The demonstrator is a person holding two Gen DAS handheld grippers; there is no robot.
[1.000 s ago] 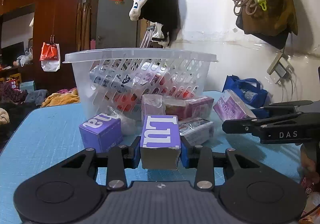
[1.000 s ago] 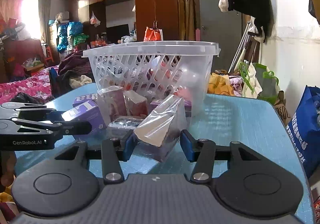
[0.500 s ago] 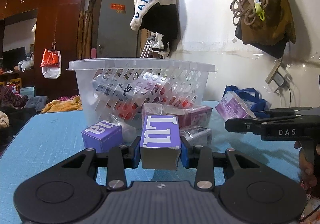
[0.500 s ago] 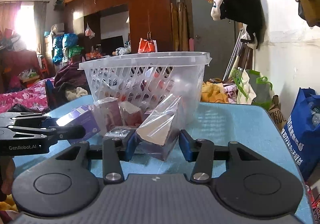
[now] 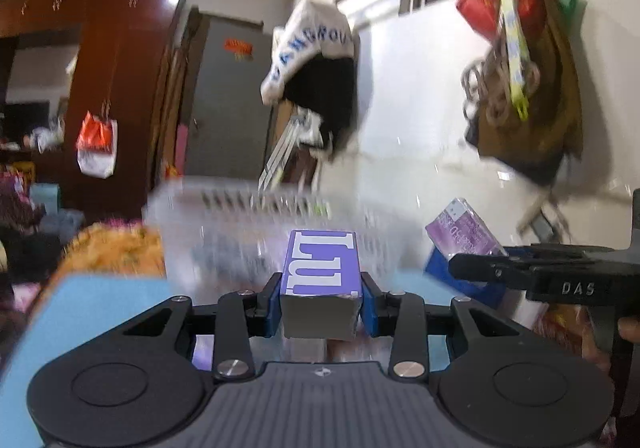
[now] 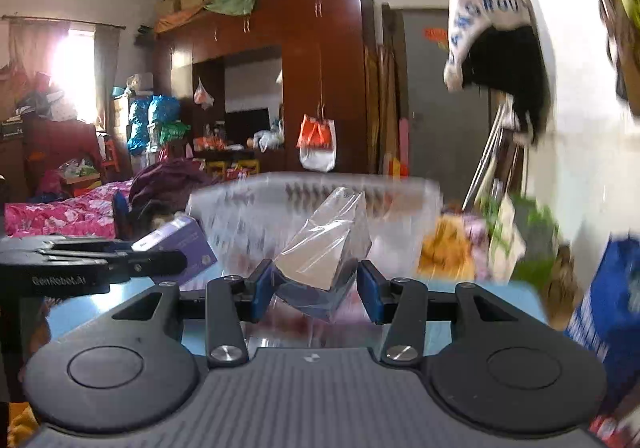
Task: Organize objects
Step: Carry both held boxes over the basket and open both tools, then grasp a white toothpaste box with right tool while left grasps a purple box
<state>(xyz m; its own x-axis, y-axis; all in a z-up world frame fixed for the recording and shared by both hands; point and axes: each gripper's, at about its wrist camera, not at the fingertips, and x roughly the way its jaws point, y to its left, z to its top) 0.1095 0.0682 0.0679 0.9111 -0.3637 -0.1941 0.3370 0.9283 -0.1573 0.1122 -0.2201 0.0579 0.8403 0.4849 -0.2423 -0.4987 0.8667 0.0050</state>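
Note:
My left gripper is shut on a purple box with white letters and holds it up in front of the clear plastic basket, near its rim. My right gripper is shut on a plastic-wrapped packet, also raised before the basket. In the left wrist view the right gripper shows with its pinkish-purple packet. In the right wrist view the left gripper shows with the purple box. The basket is blurred by motion.
The blue table lies below, with more small packs under the grippers, blurred. A blue bag sits at the table's right. A wall with hanging bags is on the right; a wardrobe stands behind.
Both grippers have lifted their items off the table, up toward the basket's rim. The views have tilted upward and blurred. Both grips have stayed shut.

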